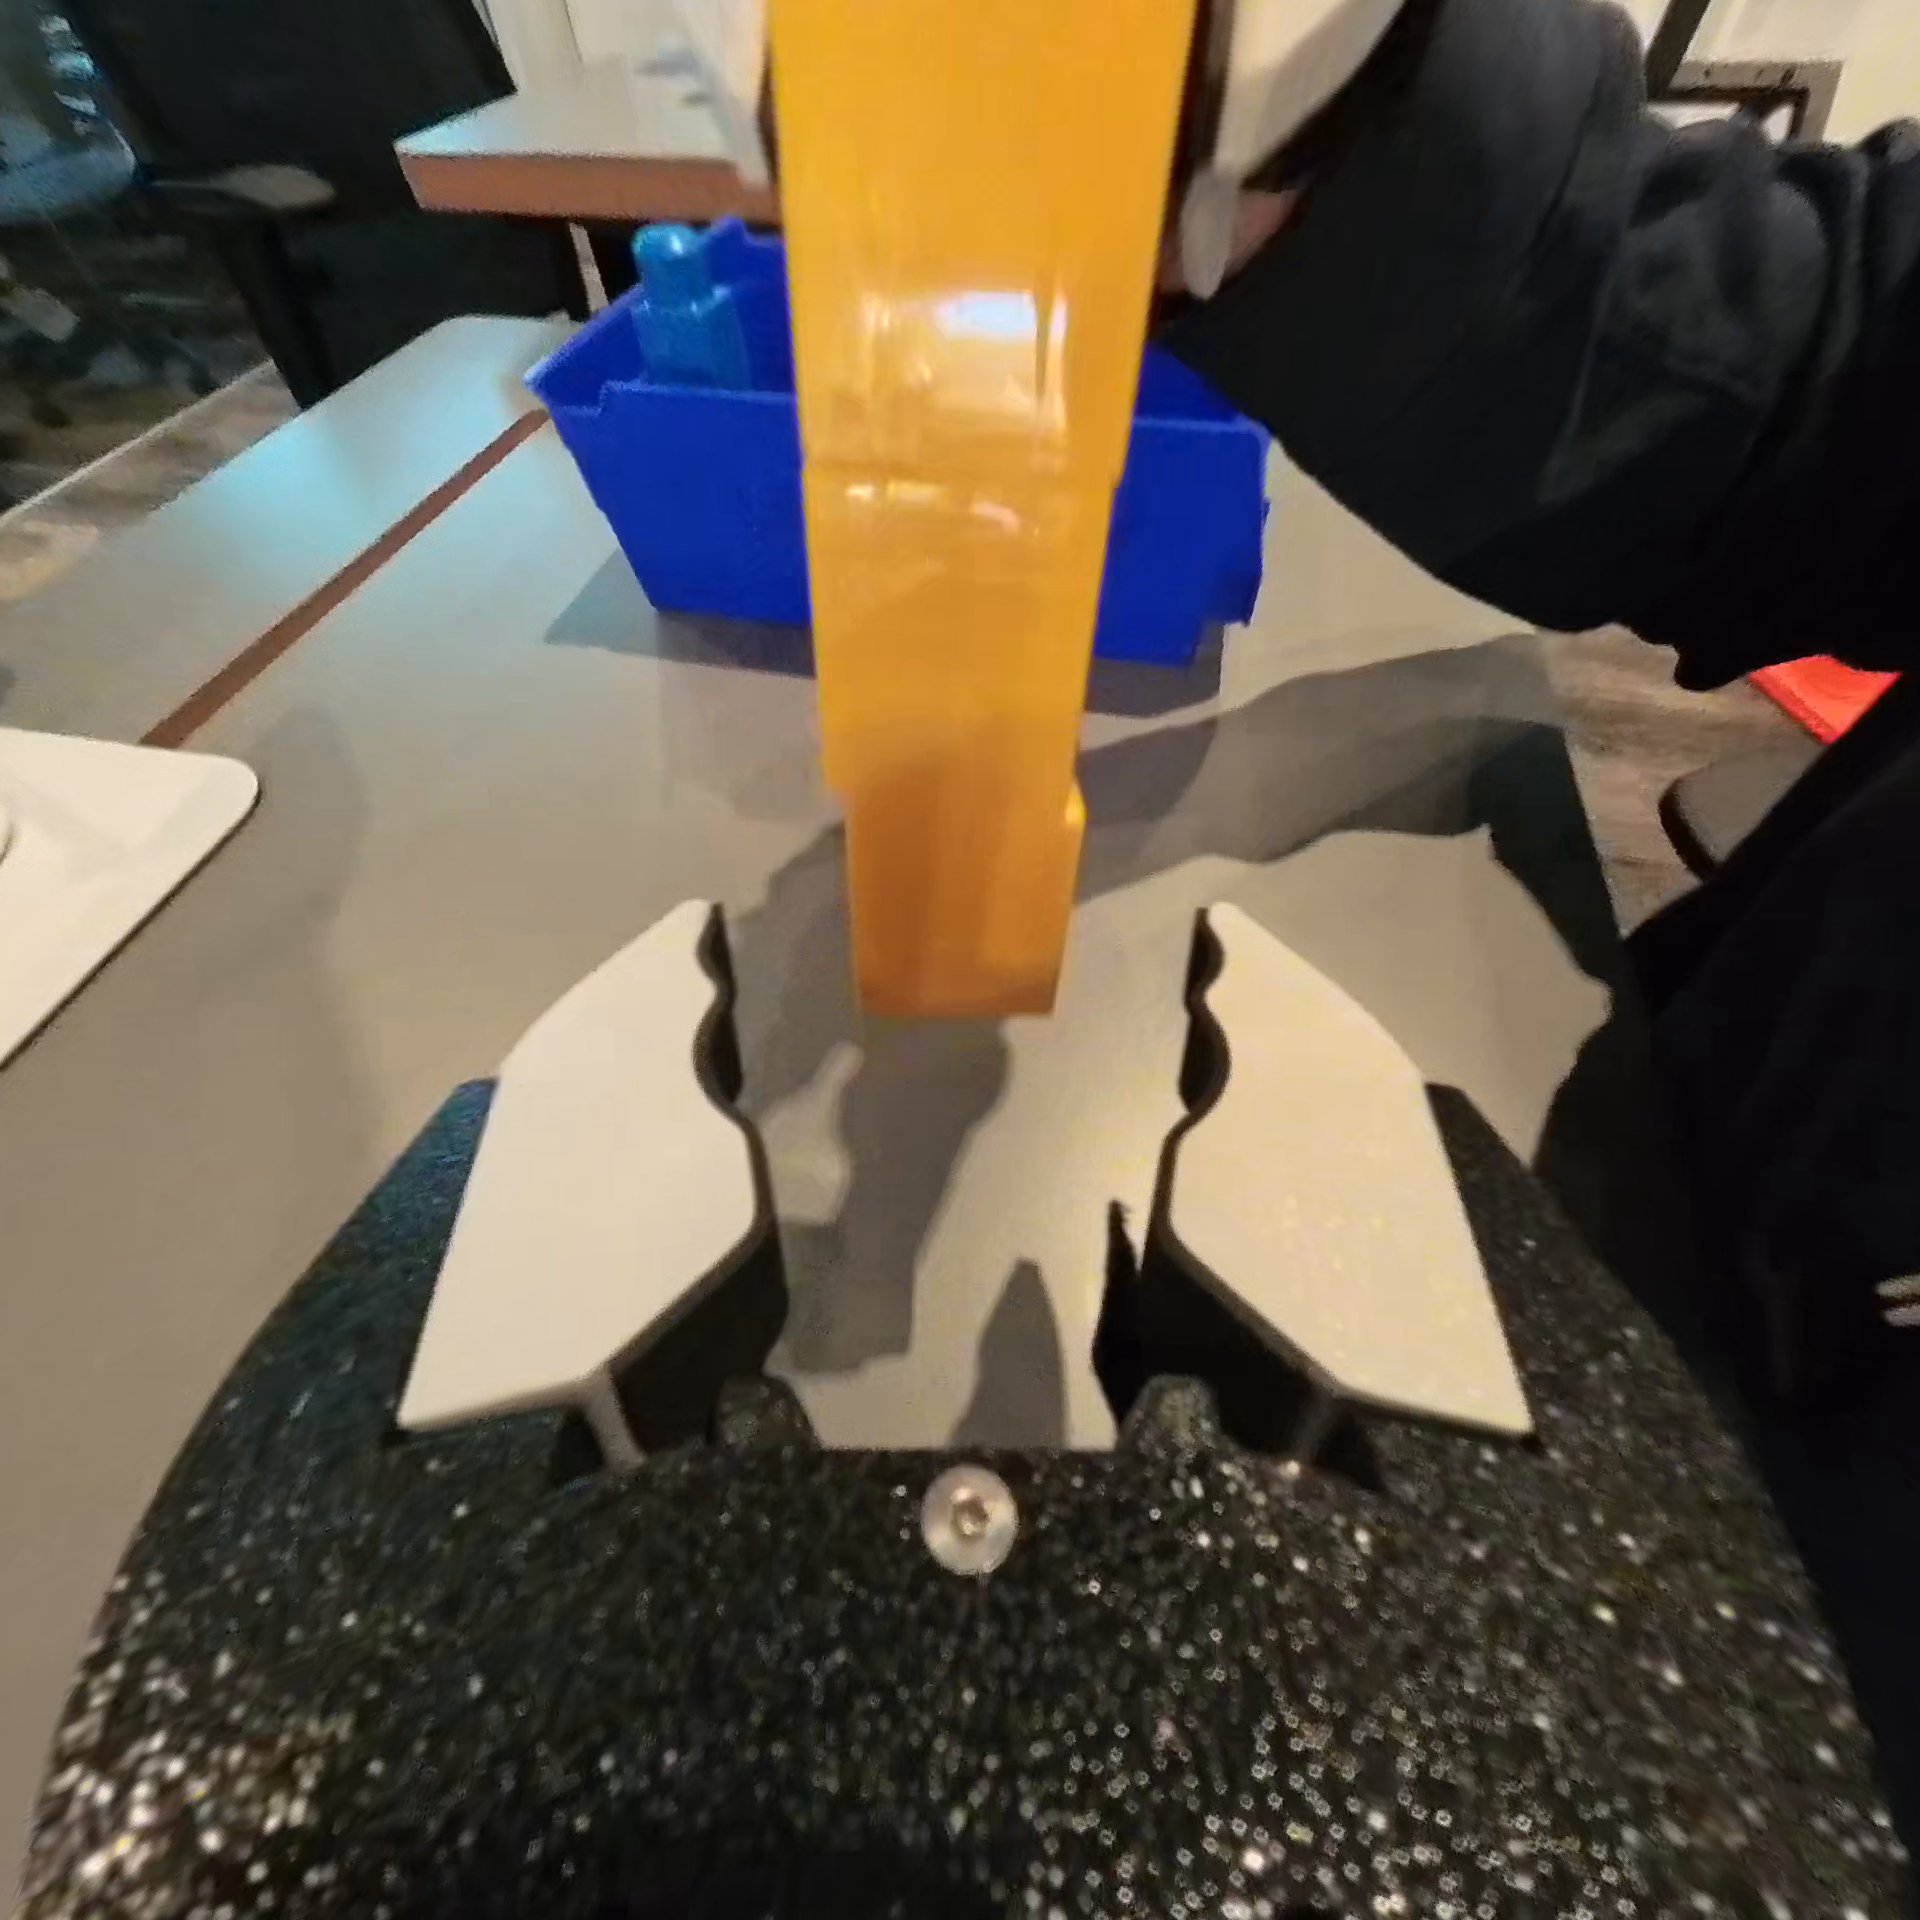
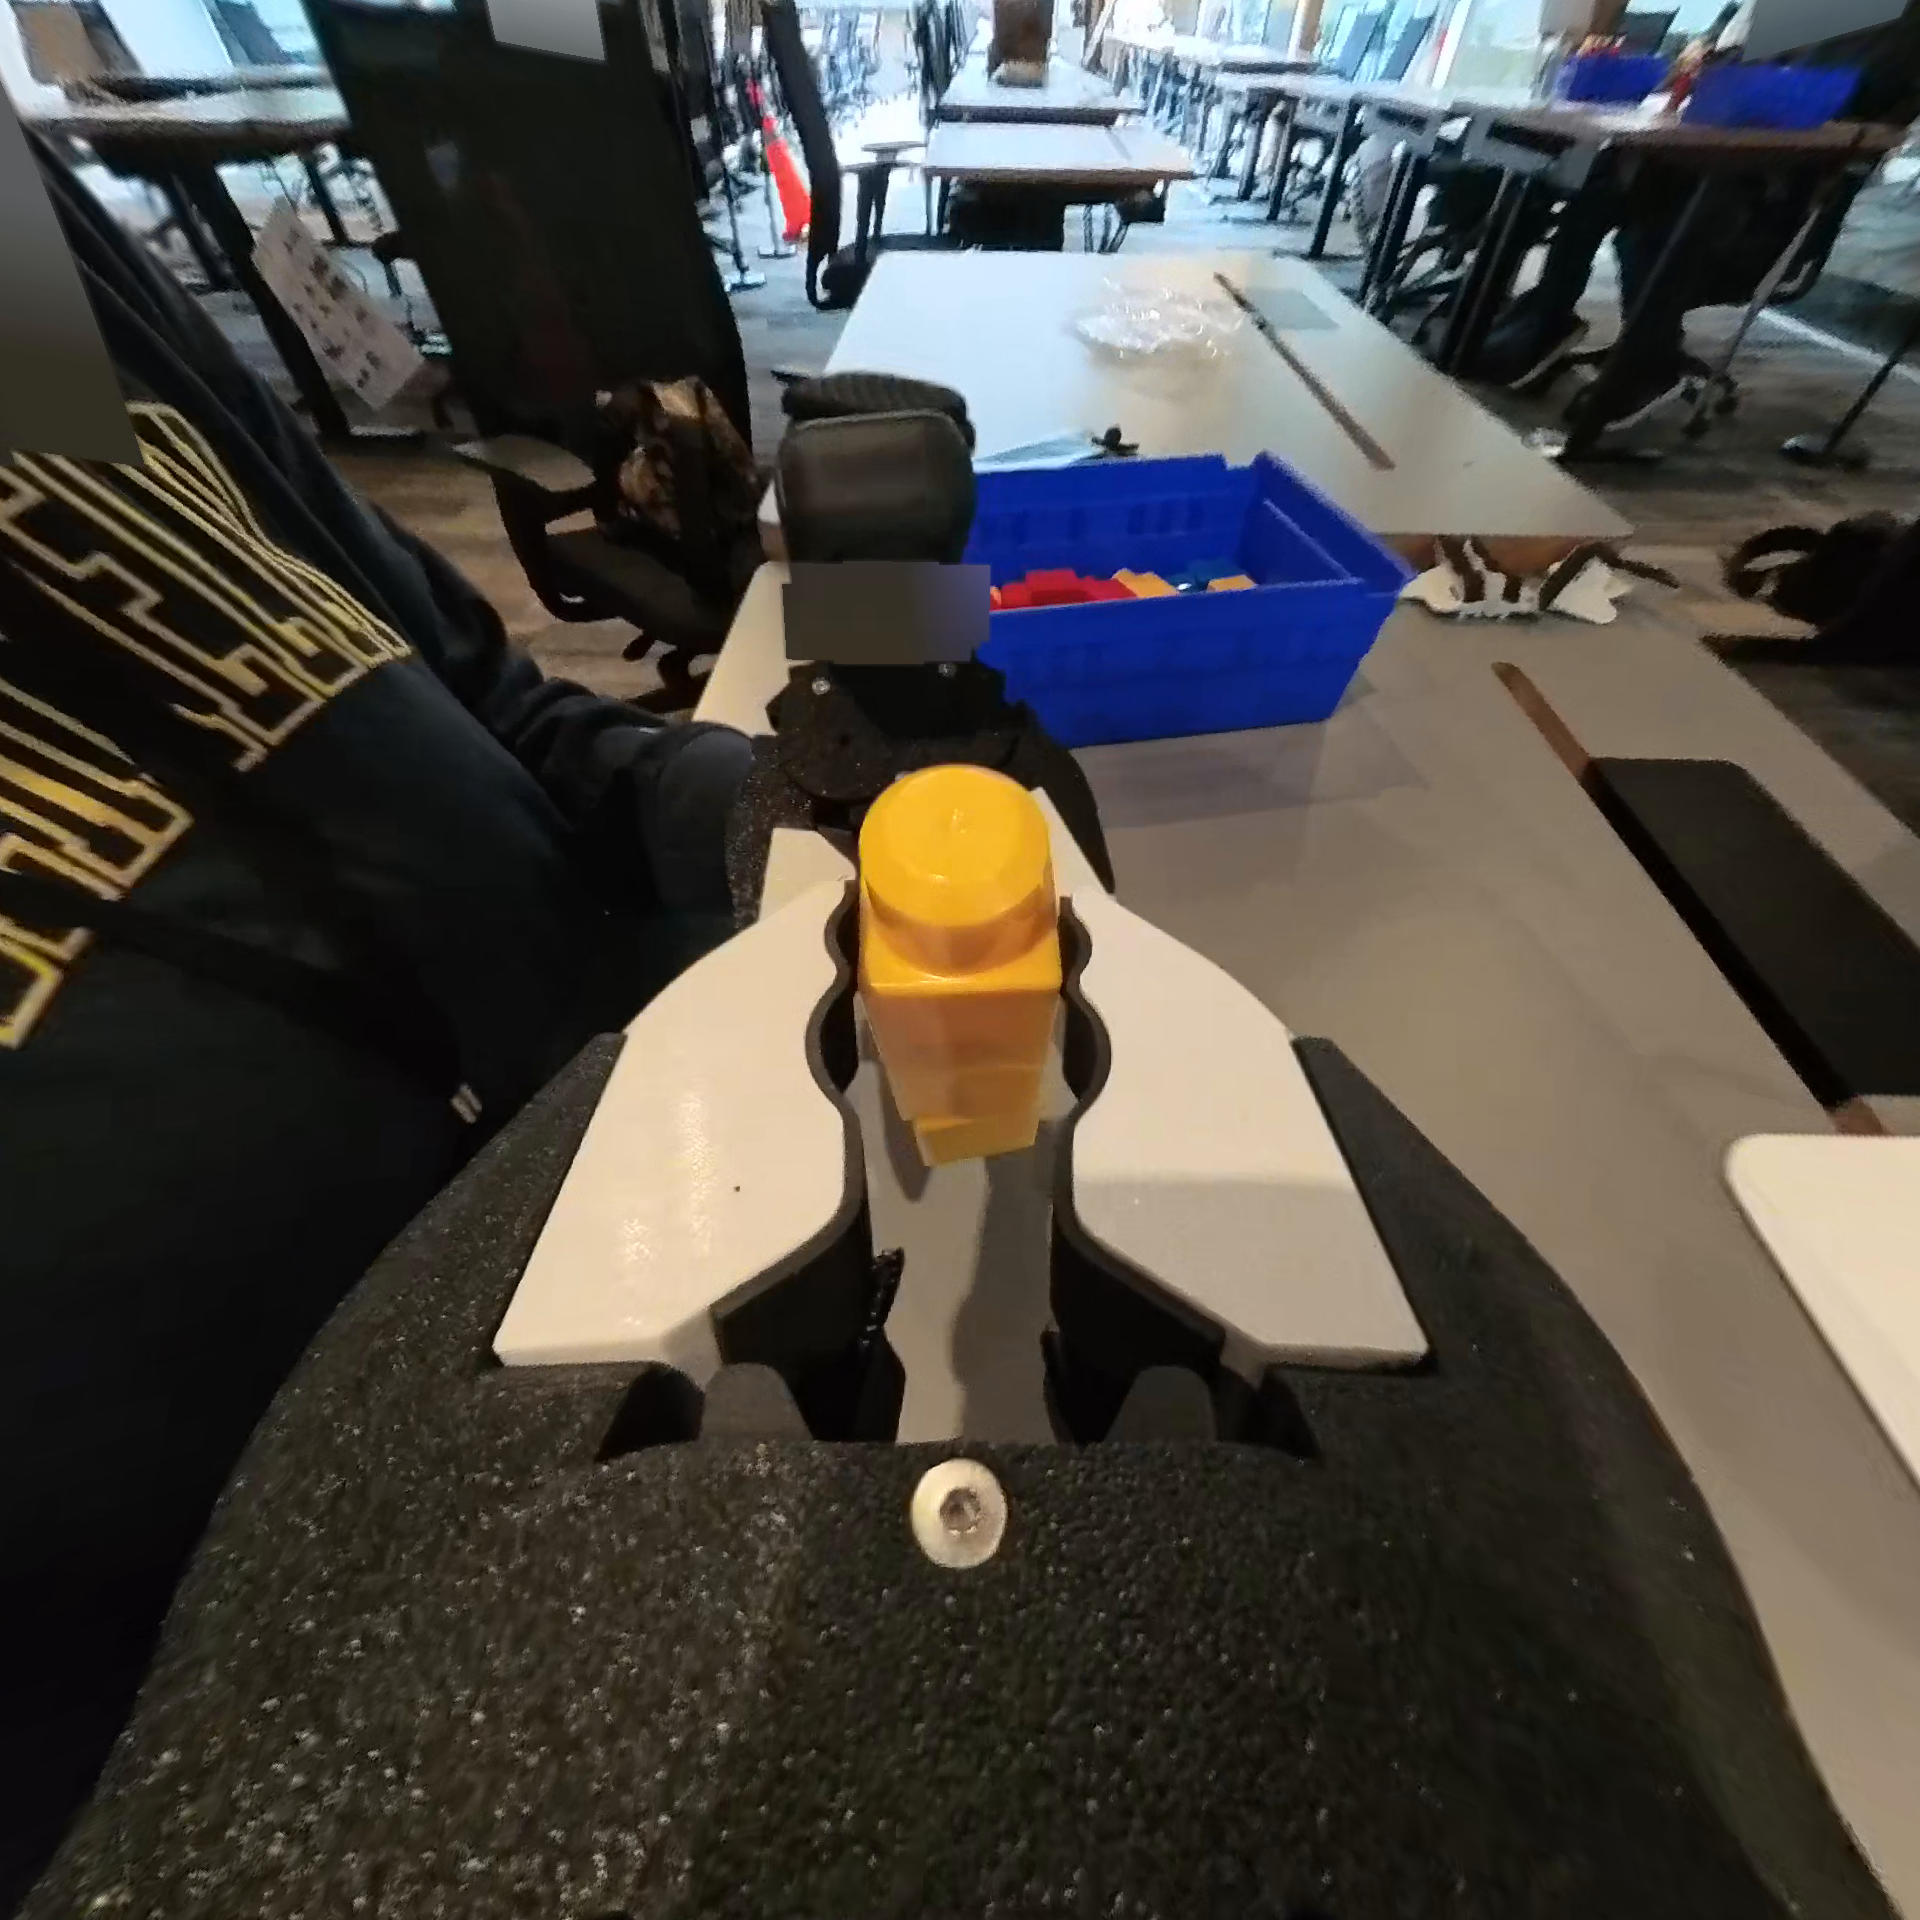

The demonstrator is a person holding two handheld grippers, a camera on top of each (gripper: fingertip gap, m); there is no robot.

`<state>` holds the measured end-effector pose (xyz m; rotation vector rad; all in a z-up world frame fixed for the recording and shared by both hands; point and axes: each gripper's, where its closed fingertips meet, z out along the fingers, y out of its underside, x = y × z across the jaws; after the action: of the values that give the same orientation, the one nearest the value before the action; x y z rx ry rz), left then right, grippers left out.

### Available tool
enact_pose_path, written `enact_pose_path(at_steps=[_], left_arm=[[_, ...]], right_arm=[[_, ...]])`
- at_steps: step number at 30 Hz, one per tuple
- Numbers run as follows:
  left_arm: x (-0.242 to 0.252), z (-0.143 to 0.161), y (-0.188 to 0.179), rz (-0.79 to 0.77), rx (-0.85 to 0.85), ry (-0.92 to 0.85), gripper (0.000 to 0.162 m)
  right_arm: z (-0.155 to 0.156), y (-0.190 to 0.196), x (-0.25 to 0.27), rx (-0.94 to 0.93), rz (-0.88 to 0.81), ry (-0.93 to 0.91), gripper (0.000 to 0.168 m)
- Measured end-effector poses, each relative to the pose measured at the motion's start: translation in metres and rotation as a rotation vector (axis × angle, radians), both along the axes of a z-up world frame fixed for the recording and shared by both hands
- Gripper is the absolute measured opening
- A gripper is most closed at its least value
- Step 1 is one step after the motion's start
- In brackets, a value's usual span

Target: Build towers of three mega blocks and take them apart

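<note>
Yellow tower point(image 2: 956, 997) of stacked mega blocks upright on grey tabletop point(image 2: 1403, 935), top block clenched between white fingers point(image 2: 727, 1091) of right gripper point(image 2: 958, 971). Same tower point(image 1: 966, 582) dead centre in left wrist view, base just past left gripper point(image 1: 961, 945) at 12 o'clock; fingers point(image 1: 613, 1122) spread wide, grasping nothing. Blue bin point(image 2: 1184, 623) behind tower at 1 o'clock in right wrist view, loose red, yellow and blue blocks point(image 2: 1122, 585) inside. Dark sleeve point(image 1: 1558, 364) at 2 o'clock in left view.
</note>
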<state>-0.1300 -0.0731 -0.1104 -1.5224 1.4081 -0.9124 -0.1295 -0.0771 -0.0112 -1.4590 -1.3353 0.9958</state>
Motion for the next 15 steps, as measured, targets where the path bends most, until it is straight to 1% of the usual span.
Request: enact_pose_path(at_steps=[3, 6, 8, 11, 13, 15], left_arm=[[0.005, 0.007, 0.001, 0.034, 0.022, -0.036, 0.104], [0.001, 0.01, 0.005, 0.087, 0.055, -0.049, 0.107], [-0.007, 0.012, 0.008, 0.13, 0.077, -0.076, 0.105], [-0.021, 0.019, 0.012, 0.193, 0.061, -0.149, 0.099], [-0.03, 0.025, 0.014, 0.224, 0.026, -0.207, 0.094], [-0.038, 0.03, 0.018, 0.262, -0.007, -0.256, 0.092]], right_arm=[[0.024, 0.001, 0.04, 0.073, -0.071, 0.026, 0.036], [0.048, 0.012, 0.107, 0.142, -0.196, -0.011, 0.036], [0.055, 0.026, 0.161, 0.166, -0.304, -0.082, 0.036], [0.044, 0.054, 0.243, 0.148, -0.436, -0.201, 0.036], [0.026, 0.071, 0.281, 0.119, -0.452, -0.243, 0.036], [0.006, 0.088, 0.307, 0.082, -0.457, -0.255, 0.036]])
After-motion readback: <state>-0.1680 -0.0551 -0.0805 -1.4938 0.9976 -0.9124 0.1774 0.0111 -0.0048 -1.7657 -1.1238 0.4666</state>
